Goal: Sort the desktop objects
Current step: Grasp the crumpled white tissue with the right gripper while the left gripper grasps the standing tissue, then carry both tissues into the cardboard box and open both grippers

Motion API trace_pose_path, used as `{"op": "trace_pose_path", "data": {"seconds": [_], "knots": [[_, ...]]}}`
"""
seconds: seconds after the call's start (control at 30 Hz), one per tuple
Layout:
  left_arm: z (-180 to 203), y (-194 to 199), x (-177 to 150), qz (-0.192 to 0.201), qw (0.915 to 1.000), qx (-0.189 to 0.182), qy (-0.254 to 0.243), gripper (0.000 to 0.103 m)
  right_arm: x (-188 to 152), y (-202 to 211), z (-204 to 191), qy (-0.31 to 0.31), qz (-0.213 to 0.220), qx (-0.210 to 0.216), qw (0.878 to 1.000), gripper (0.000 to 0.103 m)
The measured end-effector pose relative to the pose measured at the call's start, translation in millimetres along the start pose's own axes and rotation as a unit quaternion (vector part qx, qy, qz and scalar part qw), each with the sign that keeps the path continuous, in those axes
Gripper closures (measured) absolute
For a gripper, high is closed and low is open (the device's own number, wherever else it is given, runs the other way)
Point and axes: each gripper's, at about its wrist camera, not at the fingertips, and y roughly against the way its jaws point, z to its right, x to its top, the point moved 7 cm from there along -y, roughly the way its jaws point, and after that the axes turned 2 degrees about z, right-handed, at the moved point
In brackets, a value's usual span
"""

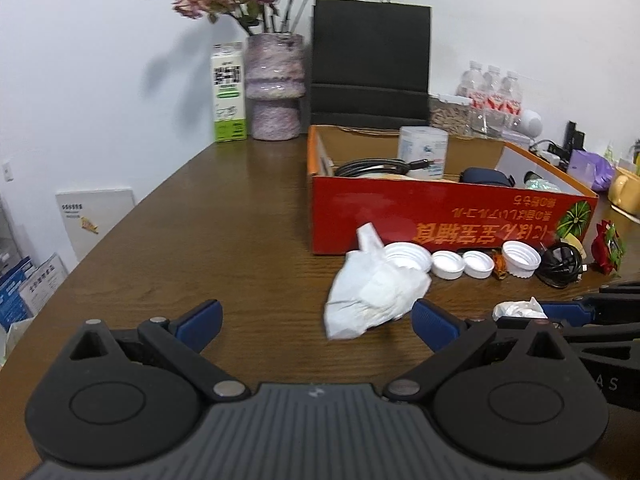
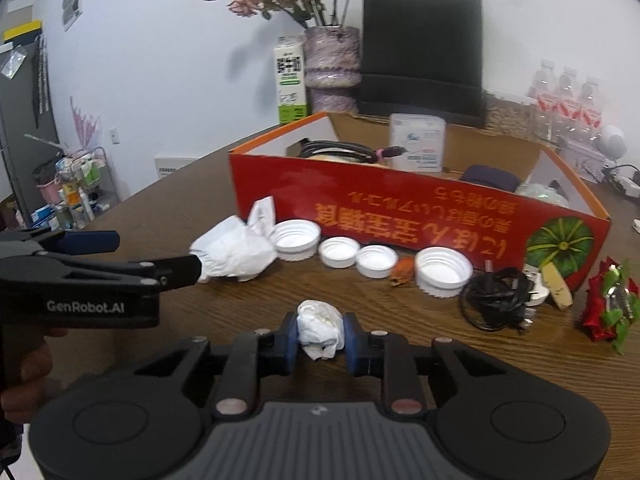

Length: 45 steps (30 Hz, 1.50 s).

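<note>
Right wrist view shows my right gripper [image 2: 320, 334] clamped on a small crumpled white tissue wad [image 2: 320, 328]. My left gripper [image 1: 316, 322] gapes wide before the larger crumpled white tissue [image 1: 372, 292]. The red cardboard box [image 2: 400, 216] already holds items; white plastic caps [image 2: 340, 252] remain outside.

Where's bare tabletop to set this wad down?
Free: the brown wooden table left of the red cardboard box, back toward the green-and-white carton. Crowded: the strip before the box, with white plastic caps and a coiled black cable.
</note>
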Motion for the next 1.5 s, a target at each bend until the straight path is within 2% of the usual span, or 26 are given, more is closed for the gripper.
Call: {"op": "trace_pose_path", "data": {"seconds": [0.1,0.2,0.4,0.47,0.63,0.87,1.03,1.27,1.5], "knots": [[10,-9,4,-0.003,0.9999,-0.006,-0.011,0.001,0,-1,9,-0.009,-0.001,-0.01,1.0,0.081],[19,-19,4,-0.011,0.9996,-0.013,-0.022,0.008,-1,-3,16,-0.013,-0.003,-0.013,1.0,0.081],[29,-33,2,-0.037,0.9985,-0.031,-0.024,0.042,-2,-4,19,-0.011,0.001,-0.015,1.0,0.081],[31,-34,1,-0.042,0.9983,-0.034,-0.022,0.058,-2,-4,19,-0.008,0.003,-0.016,1.0,0.081],[29,-30,-1,-0.041,0.9986,-0.03,-0.017,0.075,-3,-4,18,-0.007,0.006,-0.014,1.0,0.081],[25,-19,0,-0.036,0.9991,-0.022,-0.006,0.078,-3,-3,18,-0.008,0.008,-0.01,1.0,0.081],[22,-6,14,-0.016,0.9997,-0.018,0.001,0.078,2,4,18,-0.012,0.017,-0.005,1.0,0.081],[33,7,53,0.03,0.9993,-0.022,-0.002,0.078,40,27,27,-0.004,0.08,-0.013,0.997,0.081],[55,-9,97,0.054,0.9978,-0.038,0.005,0.077,91,34,60,-0.016,0.137,-0.044,0.989,0.081]]}}
